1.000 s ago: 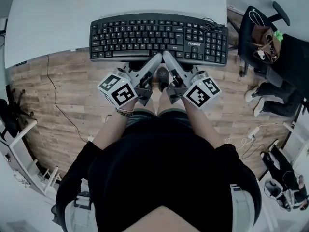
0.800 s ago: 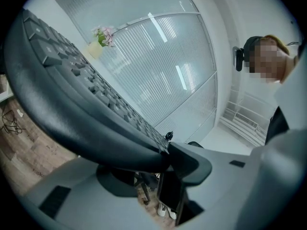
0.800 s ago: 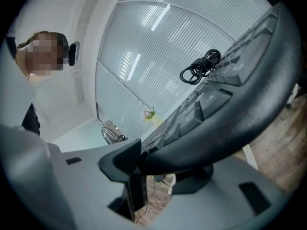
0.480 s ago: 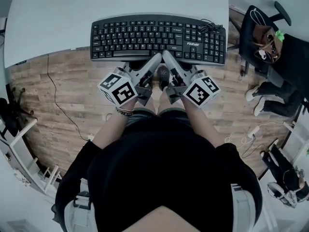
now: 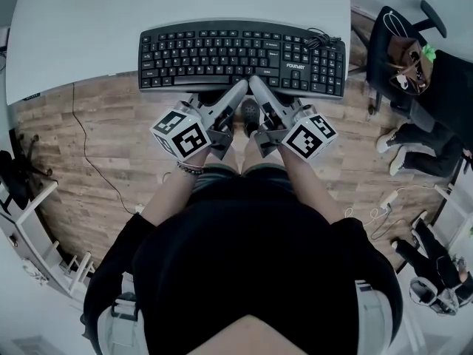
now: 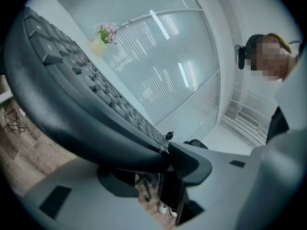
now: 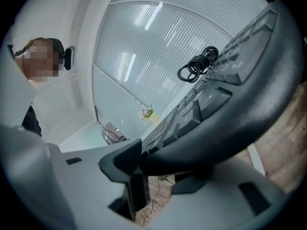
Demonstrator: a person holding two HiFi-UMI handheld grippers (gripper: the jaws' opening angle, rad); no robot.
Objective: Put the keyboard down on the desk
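Left gripper [image 5: 235, 92]: jaws pinched on the front rim of the keyboard [image 5: 222, 54], one above and one below. Right gripper [image 5: 259, 89]: same bite, just beside the left, near the rim's middle. I read the keyboard as lying along the near edge of the desk [image 5: 148, 6], front rim overhanging the wood floor [image 5: 96, 139] (resting or lifted, I cannot tell). A coiled cable [image 5: 319, 38] sits on its far right corner. Beyond, a small yellow vase [image 6: 98, 46] holds pink flowers [image 6: 108, 31].
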